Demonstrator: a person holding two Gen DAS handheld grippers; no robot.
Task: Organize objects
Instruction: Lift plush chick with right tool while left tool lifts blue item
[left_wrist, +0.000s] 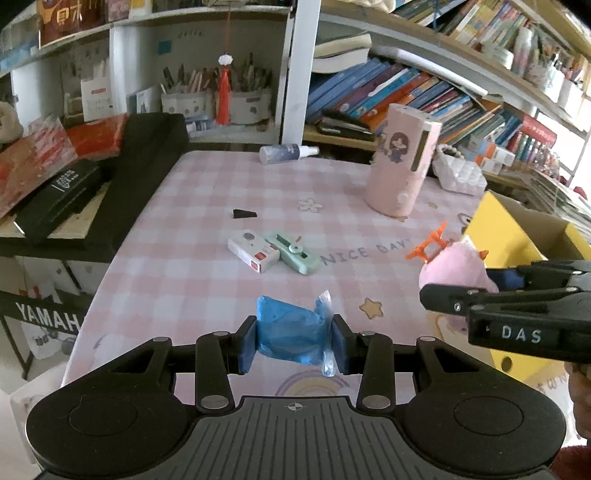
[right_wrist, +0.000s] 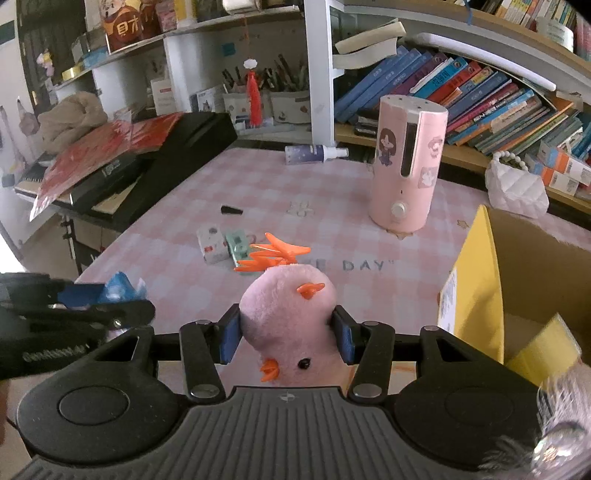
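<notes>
My left gripper (left_wrist: 294, 341) is shut on a blue plastic-wrapped packet (left_wrist: 290, 334), held above the pink checked tablecloth (left_wrist: 192, 229). My right gripper (right_wrist: 286, 338) is shut on a pink plush chick (right_wrist: 288, 314) with orange plastic feet (right_wrist: 271, 254), held upside down. In the left wrist view the chick (left_wrist: 456, 267) and right gripper (left_wrist: 476, 291) are at the right, next to the yellow cardboard box (left_wrist: 495, 225). In the right wrist view the box (right_wrist: 480, 280) stands open at the right, and the left gripper (right_wrist: 92, 301) with the blue packet (right_wrist: 120, 286) is at the left.
On the table lie a white box (left_wrist: 253, 251), a mint green utility knife (left_wrist: 295, 253), a small black piece (left_wrist: 243, 213) and a spray bottle (left_wrist: 286, 153). A tall pink humidifier (left_wrist: 400, 162) and a white quilted bag (left_wrist: 460, 173) stand at the back. A black keyboard (left_wrist: 122, 184) borders the left.
</notes>
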